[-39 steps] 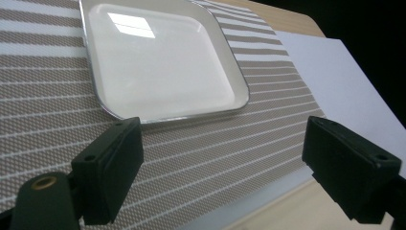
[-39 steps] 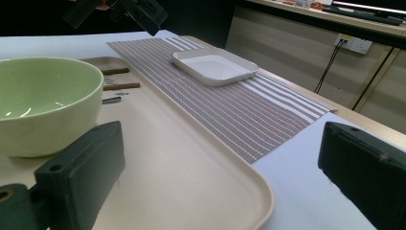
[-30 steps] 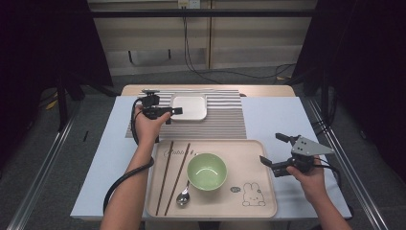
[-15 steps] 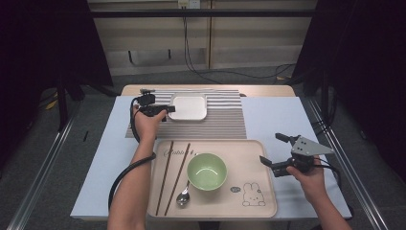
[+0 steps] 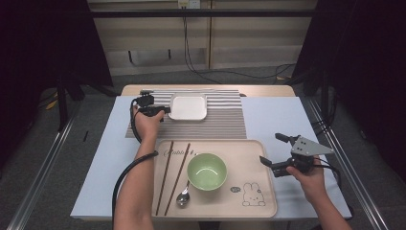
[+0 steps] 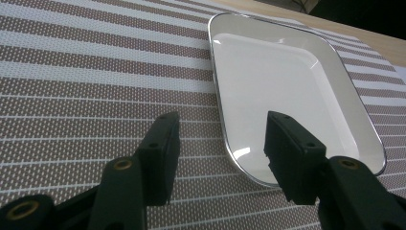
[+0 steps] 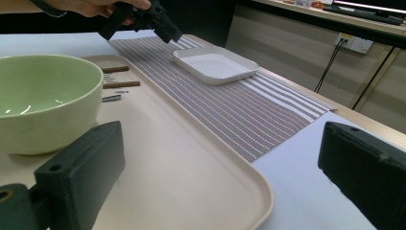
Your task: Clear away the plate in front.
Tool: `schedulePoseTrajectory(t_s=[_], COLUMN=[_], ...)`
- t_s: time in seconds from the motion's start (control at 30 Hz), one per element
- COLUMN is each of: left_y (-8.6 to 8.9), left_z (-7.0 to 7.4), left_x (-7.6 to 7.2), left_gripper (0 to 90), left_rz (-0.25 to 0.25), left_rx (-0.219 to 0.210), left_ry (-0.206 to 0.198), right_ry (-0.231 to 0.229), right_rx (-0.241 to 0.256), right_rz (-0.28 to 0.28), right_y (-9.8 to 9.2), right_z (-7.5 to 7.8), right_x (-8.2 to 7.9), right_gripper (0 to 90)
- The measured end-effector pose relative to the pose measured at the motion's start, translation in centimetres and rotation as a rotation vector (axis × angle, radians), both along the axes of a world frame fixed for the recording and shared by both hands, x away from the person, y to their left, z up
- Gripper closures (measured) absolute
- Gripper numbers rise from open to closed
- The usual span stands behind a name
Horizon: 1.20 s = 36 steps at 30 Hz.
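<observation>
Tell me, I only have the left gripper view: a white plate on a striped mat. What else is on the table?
Observer: A beige tray nearer the person holds a green bowl.
Operator: Any cutlery?
Observer: Chopsticks and a spoon lie on the tray left of the bowl.
Operator: Where is the right gripper?
Observer: The right gripper hovers open at the tray's right edge.
</observation>
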<state>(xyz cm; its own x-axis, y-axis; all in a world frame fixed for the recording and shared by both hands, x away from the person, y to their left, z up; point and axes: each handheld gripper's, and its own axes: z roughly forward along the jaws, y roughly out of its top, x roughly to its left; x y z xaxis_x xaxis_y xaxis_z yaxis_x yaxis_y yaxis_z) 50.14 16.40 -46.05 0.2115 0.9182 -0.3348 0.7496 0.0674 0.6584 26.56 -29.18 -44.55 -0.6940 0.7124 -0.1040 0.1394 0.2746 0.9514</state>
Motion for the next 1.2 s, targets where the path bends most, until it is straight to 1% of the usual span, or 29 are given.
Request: schedulePoseTrajectory(t_s=[0.03, 0.1, 0.13, 0.17, 0.2, 0.27, 0.3, 0.37, 0.4, 0.43, 0.47, 0.5, 0.53, 0.57, 0.6, 0.63, 0.67, 0.7, 0.77, 0.83, 0.87, 0.93, 0.97, 1.0, 1.03, 1.1, 1.13, 1.2], left_y=[0.0, -0.1, -0.2, -0.3, -0.3, -0.4, -0.4, -0.6, -0.6, -0.7, -0.8, -0.8, -1.0, -1.1, -1.2, -1.3, -1.3, -1.5, -1.5, -1.5, -1.5, -1.6, -1.6, -1.7, -1.7, -1.8, -1.8, -1.8], left_z=[-0.1, -0.2, -0.3, -0.4, -0.5, -0.8, -0.9, -1.0, -1.1, -1.2, -1.2, -1.2, -1.3, -1.3, -1.3, -1.3, -1.3, -1.3, -1.4, -1.4, -1.5, -1.6, -1.6, -1.6, -1.7, -1.7, -1.8, -1.9], left_x=[0.1, 0.2, 0.4, 0.5, 0.5, 0.7, 0.8, 0.9, 1.0, 1.1, 1.2, 1.2, 1.4, 1.4, 1.5, 1.6, 1.7, 1.8, 2.0, 2.1, 2.1, 2.3, 2.4, 2.4, 2.5, 2.6, 2.6, 2.6], left_gripper=[47.9, 52.4, 52.9, 53.8, 54.5, 58.6, 59.1, 61.7, 63.0, 64.1, 64.9, 66.0, 66.9, 68.7, 70.6, 71.0, 72.4, 73.5, 74.7, 74.6, 75.0, 77.2, 77.6, 77.8, 78.0, 80.3, 81.3, 82.7], left_rz=[-0.005, 0.008, 0.004, 0.010, 0.007, 0.017, 0.010, 0.018, 0.009, 0.013, 0.017, 0.008, 0.018, 0.006, 0.008, 0.009, -0.003, 0.008, -0.001, -0.004, -0.002, 0.002, -0.008, 0.000, 0.000, 0.000, 0.002, 0.015], left_rx=[0.010, -0.010, -0.006, -0.006, -0.004, -0.014, -0.011, 0.002, -0.003, -0.003, 0.003, 0.007, -0.003, 0.016, 0.021, 0.010, 0.008, 0.005, 0.002, 0.017, 0.004, 0.007, 0.008, -0.001, 0.007, 0.009, 0.007, -0.007], left_ry=[-0.001, 0.009, 0.011, 0.009, 0.015, 0.019, 0.022, 0.017, 0.025, 0.027, 0.028, 0.036, 0.036, 0.044, 0.042, 0.043, 0.055, 0.053, 0.053, 0.065, 0.070, 0.073, 0.076, 0.079, 0.082, 0.093, 0.100, 0.101], right_ry=[0.000, 0.000, 0.000, 0.000, 0.003, 0.000, 0.000, -0.001, -0.002, -0.002, -0.006, -0.008, -0.007, -0.008, -0.007, -0.007, -0.003, -0.003, 0.000, -0.004, -0.003, -0.002, -0.003, -0.004, -0.011, -0.008, -0.009, -0.009], right_rx=[0.000, -0.004, -0.004, -0.004, -0.002, -0.004, -0.004, -0.005, -0.007, -0.007, -0.009, -0.010, -0.009, -0.010, -0.009, -0.007, -0.005, -0.007, -0.007, -0.010, -0.013, -0.012, -0.013, -0.013, -0.022, -0.021, -0.021, -0.021], right_rz=[0.001, 0.002, 0.002, 0.002, 0.001, 0.000, 0.001, 0.002, 0.003, 0.003, 0.002, 0.002, 0.002, 0.001, -0.003, -0.005, -0.005, -0.003, -0.001, -0.001, 0.000, -0.003, -0.005, -0.006, 0.002, 0.000, -0.002, -0.001], right_y=[0.0, 0.0, 0.0, 0.0, 0.0, 0.0, 0.0, 0.0, 0.0, 0.0, 0.0, 0.0, 0.0, 0.0, 0.0, 0.0, 0.0, 0.0, 0.0, 0.0, 0.0, 0.0, 0.0, 0.0, 0.0, 0.0, 0.0, 0.0], right_z=[0.0, 0.0, 0.0, 0.0, 0.0, 0.0, 0.0, 0.0, 0.0, 0.0, -0.1, 0.0, 0.0, 0.0, -0.1, -0.1, -0.1, -0.1, -0.1, -0.1, -0.1, -0.1, -0.1, -0.1, -0.1, -0.2, -0.2, -0.1], right_x=[0.0, 0.0, 0.0, 0.0, 0.0, 0.0, 0.0, 0.0, 0.0, 0.0, 0.1, 0.1, 0.1, 0.1, 0.1, 0.1, 0.1, 0.1, 0.1, 0.1, 0.1, 0.2, 0.2, 0.2, 0.2, 0.2, 0.2, 0.2], right_gripper=[1.7, 1.7, 1.7, 1.7, 1.7, 1.7, 1.7, 1.7, 1.7, 1.7, 1.7, 1.7, 1.7, 1.7, 1.7, 1.7, 1.7, 1.6, 1.7, 1.6, 1.6, 1.6, 1.6, 1.6, 1.6, 1.6, 1.6, 1.6])
